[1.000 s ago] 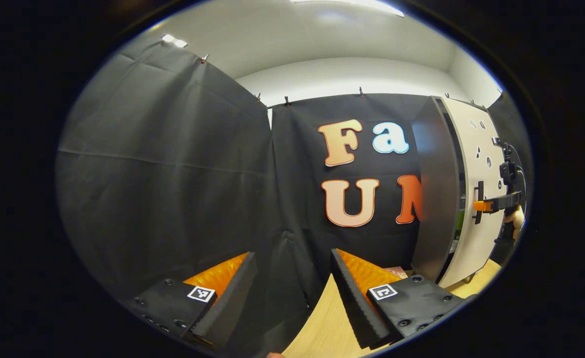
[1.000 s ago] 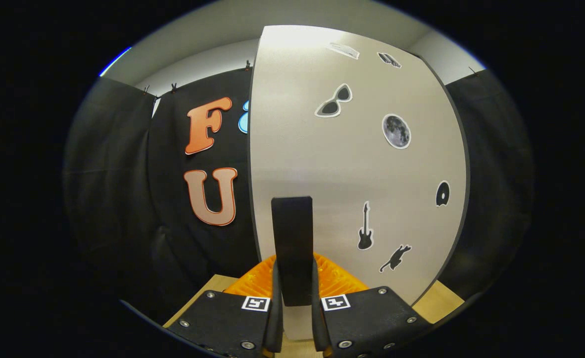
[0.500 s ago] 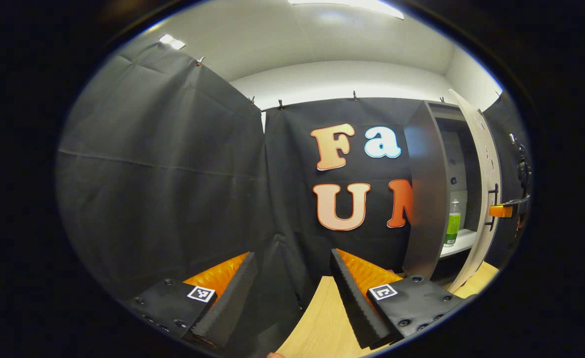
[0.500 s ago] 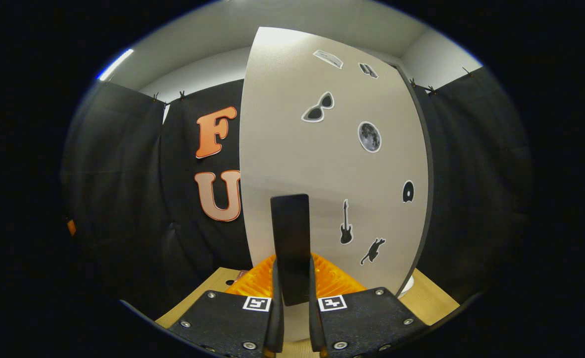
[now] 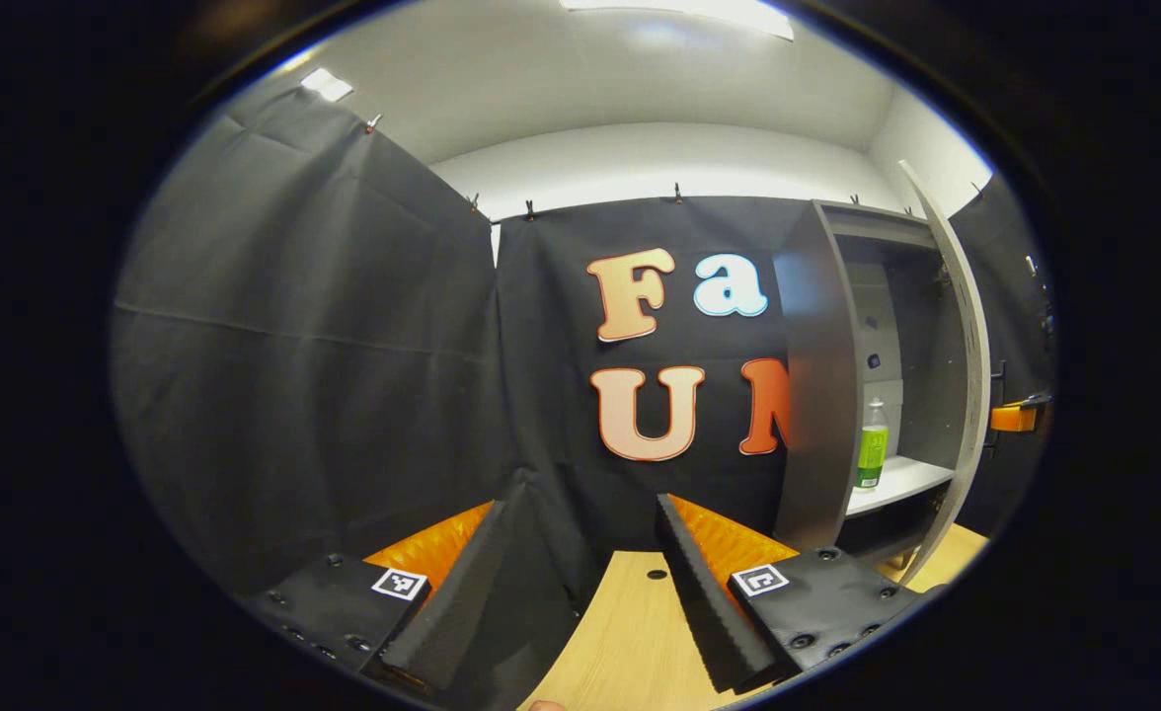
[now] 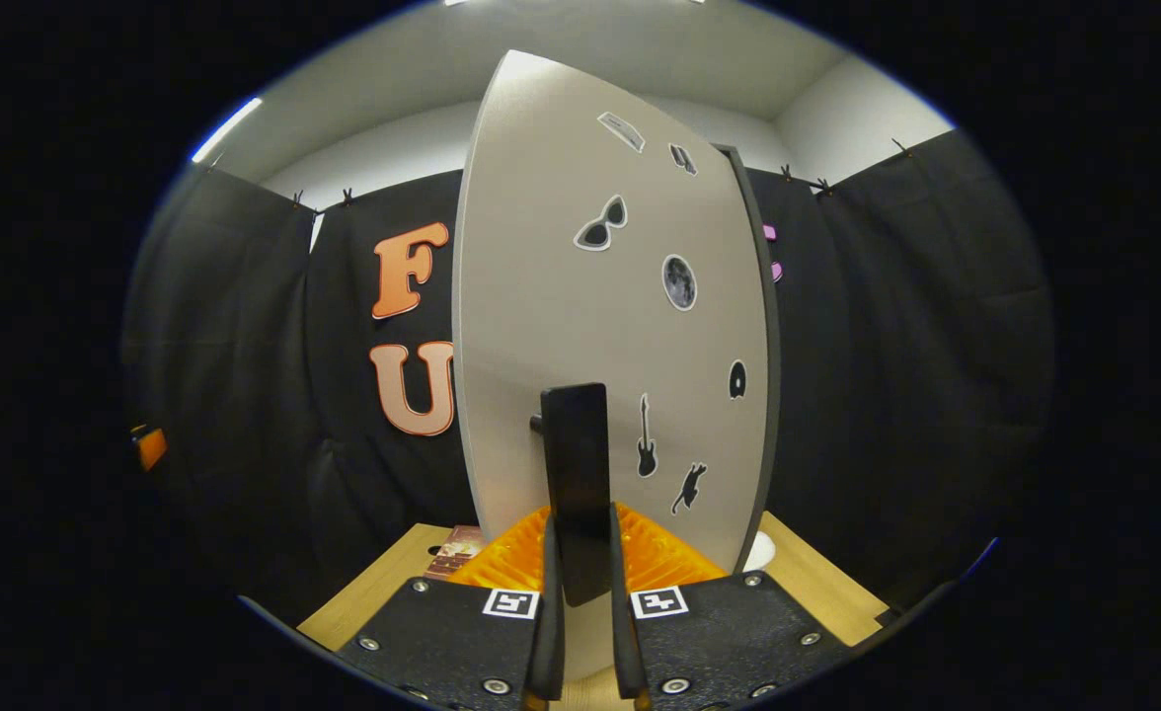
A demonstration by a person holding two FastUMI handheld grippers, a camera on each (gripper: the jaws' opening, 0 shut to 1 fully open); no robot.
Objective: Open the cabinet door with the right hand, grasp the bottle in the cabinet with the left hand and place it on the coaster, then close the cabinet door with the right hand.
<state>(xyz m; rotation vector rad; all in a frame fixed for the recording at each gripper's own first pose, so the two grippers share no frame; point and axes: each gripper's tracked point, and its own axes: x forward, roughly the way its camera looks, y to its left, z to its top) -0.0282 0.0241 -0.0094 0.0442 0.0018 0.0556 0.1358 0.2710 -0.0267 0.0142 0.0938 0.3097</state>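
Pale wood tabletop sits under my left gripper, whose fingers are spread wide with nothing between them. At three o'clock in the left gripper view, the green plastic bottle stands upright on the grey cabinet's white shelf. My right gripper pinches the beige sticker-covered door's black bar handle.
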